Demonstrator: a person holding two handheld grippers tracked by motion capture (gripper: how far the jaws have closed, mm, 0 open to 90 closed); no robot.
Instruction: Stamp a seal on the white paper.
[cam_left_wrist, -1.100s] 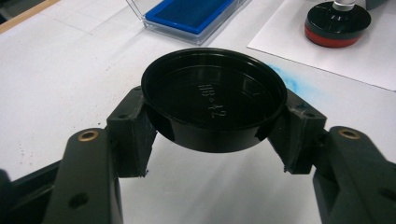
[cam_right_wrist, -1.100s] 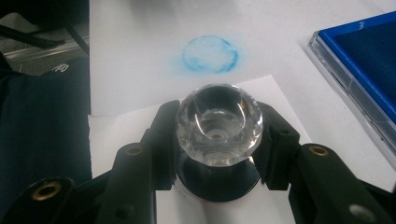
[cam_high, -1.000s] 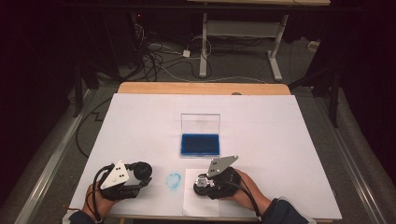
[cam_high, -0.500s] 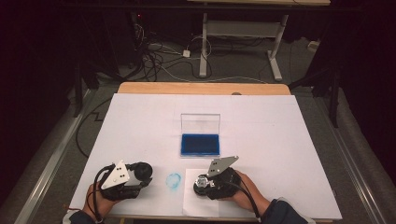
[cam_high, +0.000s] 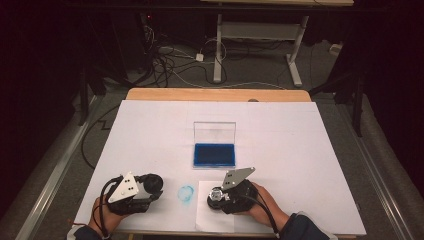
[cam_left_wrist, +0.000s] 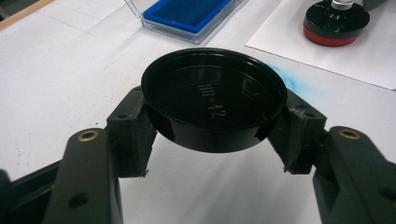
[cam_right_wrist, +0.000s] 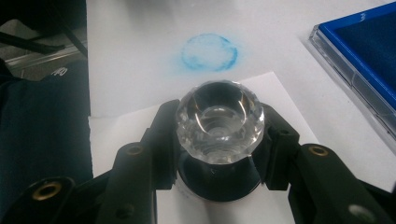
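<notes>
With your right gripper (cam_right_wrist: 219, 140) pinching the clear-knobbed round stamp (cam_right_wrist: 219, 122) on the white paper sheet (cam_high: 207, 220) near the desk's front edge, press straight down while the left gripper (cam_left_wrist: 212, 137) clamps the black round lid (cam_left_wrist: 214, 98).

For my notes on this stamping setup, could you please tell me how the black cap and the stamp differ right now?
The black cap is an open, shallow, all-black dish, while the stamp has a clear faceted knob on a black base with a red band. The cap is held in the left tongs above the bare white table; the stamp stands on the paper sheet, gripped at its knob by the right tongs. Both are round and clamped.
</notes>
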